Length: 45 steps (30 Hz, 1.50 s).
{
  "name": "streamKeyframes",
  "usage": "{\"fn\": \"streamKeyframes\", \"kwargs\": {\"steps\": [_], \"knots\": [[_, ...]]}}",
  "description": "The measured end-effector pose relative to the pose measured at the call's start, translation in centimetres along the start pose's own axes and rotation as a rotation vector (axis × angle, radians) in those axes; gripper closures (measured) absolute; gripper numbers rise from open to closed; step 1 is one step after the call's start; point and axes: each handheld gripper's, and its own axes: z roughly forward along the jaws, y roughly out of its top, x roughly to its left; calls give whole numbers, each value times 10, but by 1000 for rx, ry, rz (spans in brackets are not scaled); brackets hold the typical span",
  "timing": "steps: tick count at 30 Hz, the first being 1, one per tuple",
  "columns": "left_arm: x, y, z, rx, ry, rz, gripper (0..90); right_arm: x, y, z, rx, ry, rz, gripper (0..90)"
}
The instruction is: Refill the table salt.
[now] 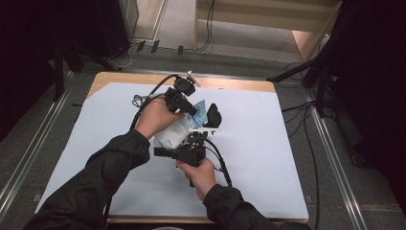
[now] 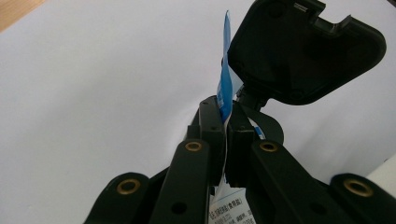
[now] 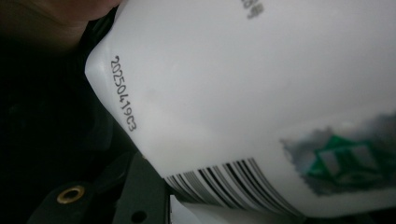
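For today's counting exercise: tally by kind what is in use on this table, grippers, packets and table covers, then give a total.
Grippers: 2, the left gripper and the right gripper
Packets: 1, the white packet pinched between them
Table covers: 1, the white sheet
Total: 4

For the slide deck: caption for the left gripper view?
Left gripper shut on the blue-and-white packet above the white table cover.

You've got a wooden worktop (image 1: 119, 79) under a white sheet (image 1: 258, 143), grey carpet floor (image 1: 28, 139) with metal rails (image 1: 335, 158), loose cables (image 1: 309, 143), a pale wood cabinet (image 1: 268, 17) behind, dark stands (image 1: 321, 72) both sides.
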Motion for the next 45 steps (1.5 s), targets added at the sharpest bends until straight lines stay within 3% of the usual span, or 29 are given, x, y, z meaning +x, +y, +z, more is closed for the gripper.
{"fn": "streamKeyframes", "kwargs": {"steps": [45], "knots": [[-1, 0, 3, 8, -4, 10, 895, 0, 1, 0, 1, 16, 20, 670]]}}
